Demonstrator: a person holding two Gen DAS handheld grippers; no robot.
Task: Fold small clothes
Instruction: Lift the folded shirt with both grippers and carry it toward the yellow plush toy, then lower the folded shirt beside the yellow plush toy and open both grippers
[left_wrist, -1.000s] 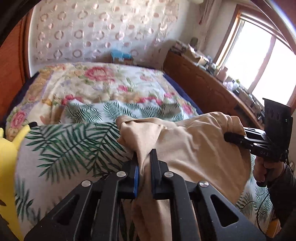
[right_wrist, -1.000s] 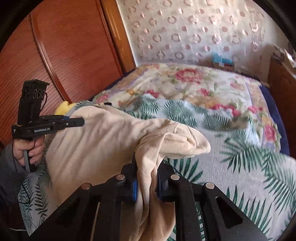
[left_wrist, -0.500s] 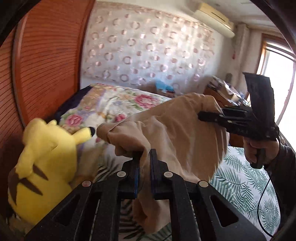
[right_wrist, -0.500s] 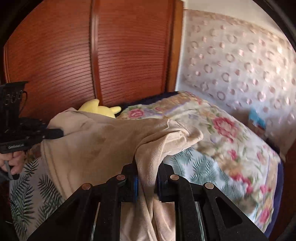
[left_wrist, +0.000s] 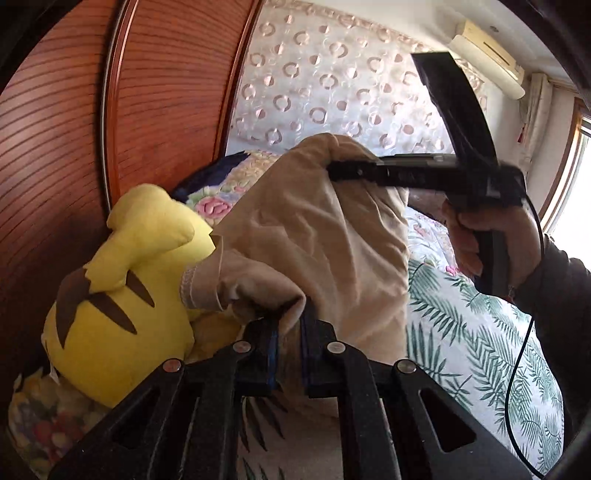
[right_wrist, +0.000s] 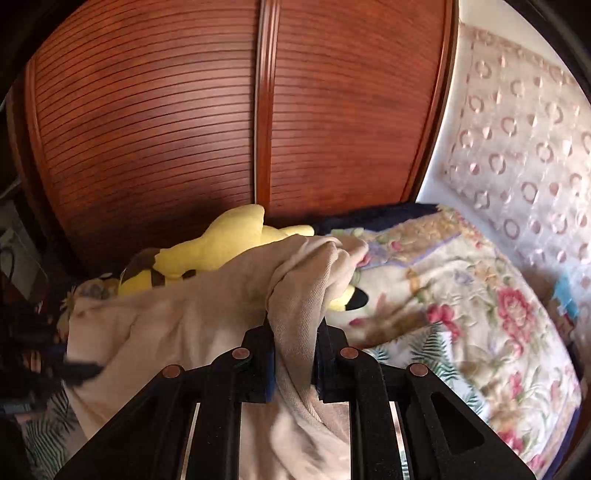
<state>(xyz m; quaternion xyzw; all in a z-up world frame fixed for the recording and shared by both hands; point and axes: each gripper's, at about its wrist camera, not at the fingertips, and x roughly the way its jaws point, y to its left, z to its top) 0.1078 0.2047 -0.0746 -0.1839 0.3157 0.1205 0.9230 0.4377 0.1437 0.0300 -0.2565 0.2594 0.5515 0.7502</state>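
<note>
Left wrist view showed the beige garment (left_wrist: 314, 229) slung in the air between the two grippers, above the palm-print bedspread (left_wrist: 480, 332) and not resting flat on it. The left gripper (left_wrist: 288, 328) had its jaws nearly together on a bunched hem corner, the cloth rising out of the pads away from the camera. The right gripper (left_wrist: 332, 170) bit the opposite corner higher up, held by the person's hand (left_wrist: 491, 236), so the garment's long axis ran from one pair of pads to the other, sloping upward toward the right one.

In the right wrist view, the right gripper (right_wrist: 293, 332) pinched a thick twisted fold, jaws narrow but having just eased apart a little with cloth between them and the pads pressing it. From there the fabric fell leftward toward the blurred left gripper (right_wrist: 79, 367). A yellow plush toy (right_wrist: 218, 251) lay just behind the cloth at the bed's wardrobe-side edge, before the wooden wardrobe (right_wrist: 258, 110). Laying the garment flat probably called for swinging both corners back over open bedspread, clear of the toy.
</note>
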